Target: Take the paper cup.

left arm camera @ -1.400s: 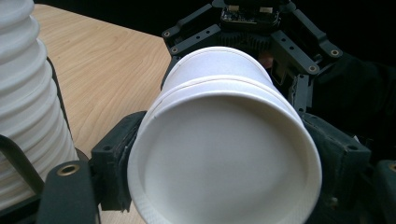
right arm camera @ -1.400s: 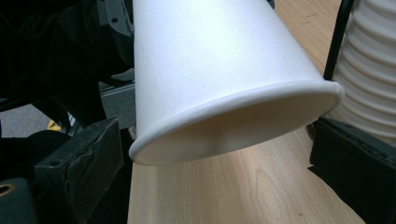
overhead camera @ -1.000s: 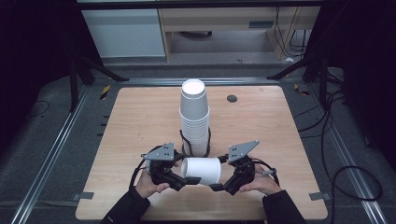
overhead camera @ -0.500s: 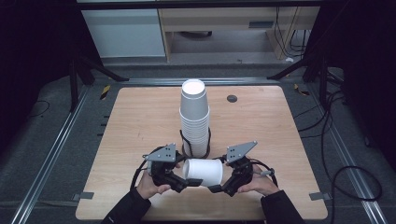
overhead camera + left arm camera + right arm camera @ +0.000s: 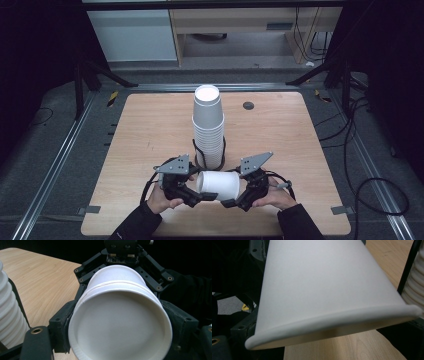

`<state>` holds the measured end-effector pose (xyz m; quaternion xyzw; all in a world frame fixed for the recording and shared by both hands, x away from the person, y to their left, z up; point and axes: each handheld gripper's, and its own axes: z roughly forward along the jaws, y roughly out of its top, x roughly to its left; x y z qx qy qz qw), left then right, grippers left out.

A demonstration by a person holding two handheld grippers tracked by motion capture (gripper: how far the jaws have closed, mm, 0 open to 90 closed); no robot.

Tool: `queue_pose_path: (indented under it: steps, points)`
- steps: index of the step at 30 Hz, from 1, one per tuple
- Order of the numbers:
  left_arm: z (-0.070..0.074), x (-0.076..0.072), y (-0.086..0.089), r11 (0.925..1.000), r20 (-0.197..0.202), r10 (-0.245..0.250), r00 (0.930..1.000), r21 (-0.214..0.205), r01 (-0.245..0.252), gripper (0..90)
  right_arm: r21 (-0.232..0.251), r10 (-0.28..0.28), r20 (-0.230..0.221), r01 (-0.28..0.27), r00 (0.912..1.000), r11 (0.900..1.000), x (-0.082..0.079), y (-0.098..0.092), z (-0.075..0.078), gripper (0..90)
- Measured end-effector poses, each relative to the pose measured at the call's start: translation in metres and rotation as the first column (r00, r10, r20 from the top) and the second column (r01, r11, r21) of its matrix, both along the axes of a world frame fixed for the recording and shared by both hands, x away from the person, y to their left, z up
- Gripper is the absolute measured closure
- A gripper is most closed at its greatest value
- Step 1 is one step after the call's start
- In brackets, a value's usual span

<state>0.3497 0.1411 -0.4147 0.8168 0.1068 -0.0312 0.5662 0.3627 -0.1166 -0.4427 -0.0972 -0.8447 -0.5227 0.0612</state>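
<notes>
White paper cup [image 5: 218, 185] held on its side between the left gripper [image 5: 196, 195] and the right gripper [image 5: 234, 199], near the front edge of the wooden table [image 5: 150, 130] and just in front of the tall stack of paper cups [image 5: 208, 125]. Against the two earlier high views, cup and hands keep their places; the one change is at the right gripper, whose jaws have just been closing a little, with the cup's end between them. This reads as a grip being settled rather than a transfer begun; the cup is probably about to be pulled, turned or carried, not released.

Left gripper: jaws spread wide, black pads [image 5: 61, 325] pressed against both sides of the cup [image 5: 120, 322]. Right gripper: jaws likewise wide, standing against either side of the opposite end, so both tongs appear to have hold of the one cup.

Long axis: level, running from one gripper to the other, roughly along the table's front edge. The right gripper view shows a rolled rim [image 5: 332, 322] nearest its camera and the wall [image 5: 319, 290] tapering away, so the mouth is judged to face the person's right; whether the round face turned to the left gripper is the base cannot be told for certain.
</notes>
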Motion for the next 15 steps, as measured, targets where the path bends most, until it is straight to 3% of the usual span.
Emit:
queue_pose_path:
  steps: [15]
  points:
    - [-0.0004, -0.0007, -0.0010, 1.0000, 0.006, 0.001, 1.0000, 0.005, -0.001, 21.8, 0.021, 0.014, 0.001, -0.014, 0.9999, 0.9997, -0.0006, 0.0021, -0.0008, 7.0]
